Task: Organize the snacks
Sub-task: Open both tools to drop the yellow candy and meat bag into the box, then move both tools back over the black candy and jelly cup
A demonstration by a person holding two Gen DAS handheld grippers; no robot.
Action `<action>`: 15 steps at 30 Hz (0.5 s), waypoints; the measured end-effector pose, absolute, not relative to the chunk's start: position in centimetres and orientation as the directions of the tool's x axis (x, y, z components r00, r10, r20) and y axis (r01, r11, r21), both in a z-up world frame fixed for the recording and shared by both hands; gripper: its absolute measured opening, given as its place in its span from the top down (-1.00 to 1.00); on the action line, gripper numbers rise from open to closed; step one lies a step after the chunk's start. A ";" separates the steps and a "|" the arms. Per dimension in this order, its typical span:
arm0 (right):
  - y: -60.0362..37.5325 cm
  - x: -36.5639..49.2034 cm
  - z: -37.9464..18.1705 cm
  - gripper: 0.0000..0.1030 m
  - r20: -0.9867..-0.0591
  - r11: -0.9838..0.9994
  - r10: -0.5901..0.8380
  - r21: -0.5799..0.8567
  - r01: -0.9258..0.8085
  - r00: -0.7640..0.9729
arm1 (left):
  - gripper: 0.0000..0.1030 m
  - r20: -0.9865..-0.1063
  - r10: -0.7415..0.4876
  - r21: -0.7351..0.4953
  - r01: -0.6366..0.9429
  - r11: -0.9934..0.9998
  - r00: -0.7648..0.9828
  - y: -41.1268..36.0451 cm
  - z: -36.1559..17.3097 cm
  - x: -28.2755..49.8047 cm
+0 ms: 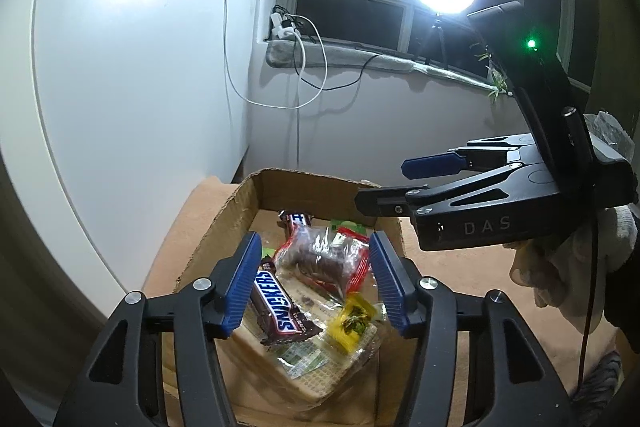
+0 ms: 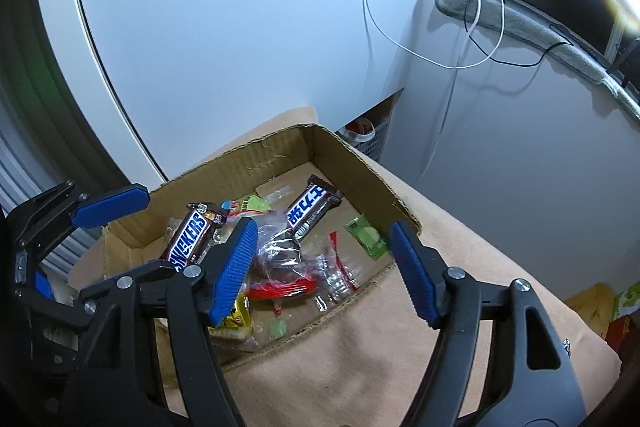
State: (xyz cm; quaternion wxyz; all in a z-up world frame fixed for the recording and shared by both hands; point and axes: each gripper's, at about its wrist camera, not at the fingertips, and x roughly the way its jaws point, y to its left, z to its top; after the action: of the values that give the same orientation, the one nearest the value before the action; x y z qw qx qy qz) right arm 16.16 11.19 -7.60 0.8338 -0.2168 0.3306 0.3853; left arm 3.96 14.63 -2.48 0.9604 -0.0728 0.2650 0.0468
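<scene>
Hovering over the box (image 1: 280,187) with left gripper (image 1: 314,283) and right gripper (image 2: 324,267) both spread, empty; aiming squarely across the Snickers (image 1: 280,311) before pinching.

**Snacks in an open box**

An open cardboard box (image 1: 248,211) holds a Snickers bar (image 1: 280,301) lying flat, a second chocolate bar (image 2: 312,213) near the back, a clear cookie pack (image 1: 324,259) and a yellow candy (image 1: 352,323).
</scene>
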 end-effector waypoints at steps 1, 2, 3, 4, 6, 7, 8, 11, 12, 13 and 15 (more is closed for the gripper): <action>11.1 16.2 -7.5 -0.40 -0.718 0.611 0.499 -0.106 -0.784 0.486 | -0.07 -0.515 0.051 -0.114 -0.128 0.985 0.856 14.5 -2.4 4.1; 10.8 16.2 -7.4 -0.40 -0.716 0.614 0.499 -0.106 -0.782 0.488 | -0.07 -0.514 0.050 -0.114 -0.126 0.985 0.856 14.5 -2.4 4.2; 10.5 16.2 -7.3 -0.40 -0.715 0.615 0.499 -0.107 -0.782 0.490 | -0.07 -0.513 0.049 -0.112 -0.123 0.986 0.857 14.3 -2.3 4.2; 10.1 16.2 -7.2 -0.40 -0.713 0.618 0.498 -0.108 -0.779 0.494 | -0.07 -0.513 0.048 -0.111 -0.121 0.986 0.857 14.2 -2.3 4.3; 9.3 16.4 -6.9 -0.40 -0.708 0.626 0.498 -0.107 -0.773 0.501 | -0.07 -0.511 0.044 -0.110 -0.116 0.987 0.859 13.9 -2.2 4.5; 8.9 16.4 -6.7 -0.40 -0.705 0.630 0.499 -0.105 -0.770 0.504 | -0.07 -0.510 0.043 -0.110 -0.115 0.987 0.859 13.7 -2.1 4.6; 8.2 16.5 -6.5 -0.40 -0.702 0.636 0.498 -0.103 -0.765 0.509 | -0.07 -0.510 0.042 -0.108 -0.112 0.988 0.859 13.5 -2.1 4.7; 6.5 16.8 -6.1 -0.40 -0.696 0.653 0.492 -0.103 -0.751 0.523 | -0.07 -0.508 0.032 -0.106 -0.099 0.989 0.861 12.8 -1.8 5.1; 5.9 16.8 -5.9 -0.40 -0.694 0.658 0.489 -0.104 -0.746 0.528 | -0.07 -0.506 0.028 -0.105 -0.094 0.990 0.862 12.4 -1.7 5.2; 5.3 16.9 -5.8 -0.40 -0.692 0.664 0.486 -0.105 -0.741 0.534 | -0.07 -0.506 0.025 -0.104 -0.090 0.991 0.862 12.2 -1.6 5.3; 3.4 17.1 -5.3 -0.40 -0.683 0.684 0.477 -0.107 -0.722 0.553 | -0.07 -0.506 0.014 -0.105 -0.077 0.991 0.863 11.6 -1.5 5.7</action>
State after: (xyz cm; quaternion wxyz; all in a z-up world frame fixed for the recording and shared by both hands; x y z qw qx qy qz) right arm 17.08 3.36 -5.31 0.8600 -0.1917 0.3196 0.3484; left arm 5.69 11.58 -1.46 0.9631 -0.0609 0.2610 0.0236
